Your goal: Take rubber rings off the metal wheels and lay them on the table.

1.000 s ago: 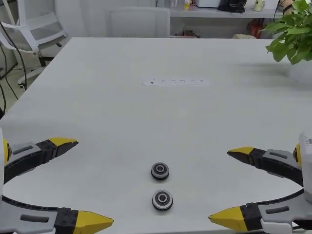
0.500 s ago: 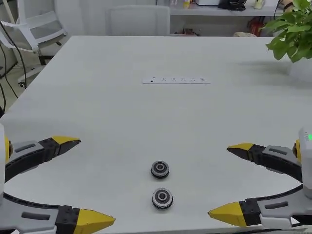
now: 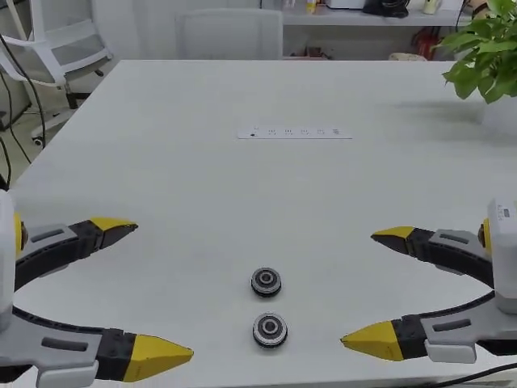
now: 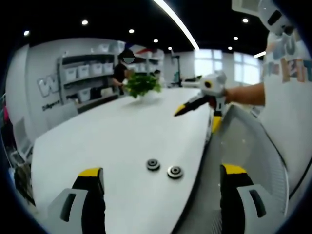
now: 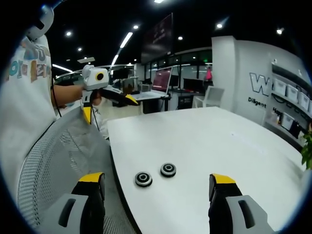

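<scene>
Two small metal wheels with black rubber rings lie near the table's front edge: the far wheel [image 3: 266, 281] [image 4: 153, 165] [image 5: 168, 169] and the near wheel [image 3: 270, 331] [image 4: 175, 171] [image 5: 144, 179]. My left gripper [image 3: 153, 293] [image 4: 161, 178] [image 5: 105, 105] stands open to the left of them, yellow tips wide apart. My right gripper [image 3: 376, 288] [image 5: 155, 183] [image 4: 197, 114] stands open to the right of them. Neither gripper touches a wheel, and nothing is between either pair of tips.
A white power strip [image 3: 295, 133] lies mid-table. A green potted plant [image 3: 483, 56] [image 4: 141, 85] stands at the far right. White chairs [image 3: 56, 44] stand beyond the far left corner. A mesh chair back [image 5: 68, 161] is close to the table's front edge.
Both grippers have edged slightly inward and forward toward the wheels. The wheels have not moved.
</scene>
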Demonstrator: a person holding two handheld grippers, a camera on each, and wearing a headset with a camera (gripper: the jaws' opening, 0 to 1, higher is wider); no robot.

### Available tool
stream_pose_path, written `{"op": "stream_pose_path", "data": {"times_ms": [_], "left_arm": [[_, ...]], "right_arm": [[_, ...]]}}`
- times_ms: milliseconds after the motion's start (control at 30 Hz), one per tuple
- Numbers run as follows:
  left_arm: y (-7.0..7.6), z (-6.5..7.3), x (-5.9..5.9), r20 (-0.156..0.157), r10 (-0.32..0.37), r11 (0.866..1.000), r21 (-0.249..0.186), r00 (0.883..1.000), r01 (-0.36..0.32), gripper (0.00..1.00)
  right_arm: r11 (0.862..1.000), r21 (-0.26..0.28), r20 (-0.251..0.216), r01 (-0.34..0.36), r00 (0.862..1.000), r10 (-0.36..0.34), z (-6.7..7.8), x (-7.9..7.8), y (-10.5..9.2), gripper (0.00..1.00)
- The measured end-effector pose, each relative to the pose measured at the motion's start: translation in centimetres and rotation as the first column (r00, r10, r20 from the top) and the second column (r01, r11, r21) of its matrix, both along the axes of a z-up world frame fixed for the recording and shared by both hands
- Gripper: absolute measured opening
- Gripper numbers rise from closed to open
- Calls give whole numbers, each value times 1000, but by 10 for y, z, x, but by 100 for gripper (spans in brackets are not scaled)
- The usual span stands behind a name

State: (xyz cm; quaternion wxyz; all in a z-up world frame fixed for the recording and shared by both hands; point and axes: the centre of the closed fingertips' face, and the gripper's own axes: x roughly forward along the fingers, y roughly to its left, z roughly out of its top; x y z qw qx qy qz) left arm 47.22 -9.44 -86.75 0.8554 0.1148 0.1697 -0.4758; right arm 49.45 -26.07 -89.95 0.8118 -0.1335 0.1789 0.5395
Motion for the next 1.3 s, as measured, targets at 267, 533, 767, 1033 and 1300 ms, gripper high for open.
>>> {"op": "stream_pose_path", "data": {"times_ms": [267, 533, 767, 1033, 1300], "left_arm": [[-4, -2, 10, 1, -15, 1000, -1, 1000, 15, 100], [-8, -5, 18, -11, -27, 1000, -4, 1000, 27, 100], [-13, -11, 27, -20, -48, 999, 6, 999, 48, 97], [-20, -22, 33, -45, -72, 997, 14, 996, 72, 95], [-32, -33, 34, -66, -116, 993, 26, 991, 118, 91]], "right_arm": [[1000, 3, -1, -23, 1000, 23, 1, 7, 8, 86], [999, -5, 3, -53, 999, 53, -4, 18, 17, 84], [995, -29, -1, -92, 996, 92, -13, 21, 27, 82], [990, -59, -29, -132, 991, 130, -30, 25, 34, 80], [983, -76, -57, -168, 985, 164, -44, 22, 40, 77]]}}
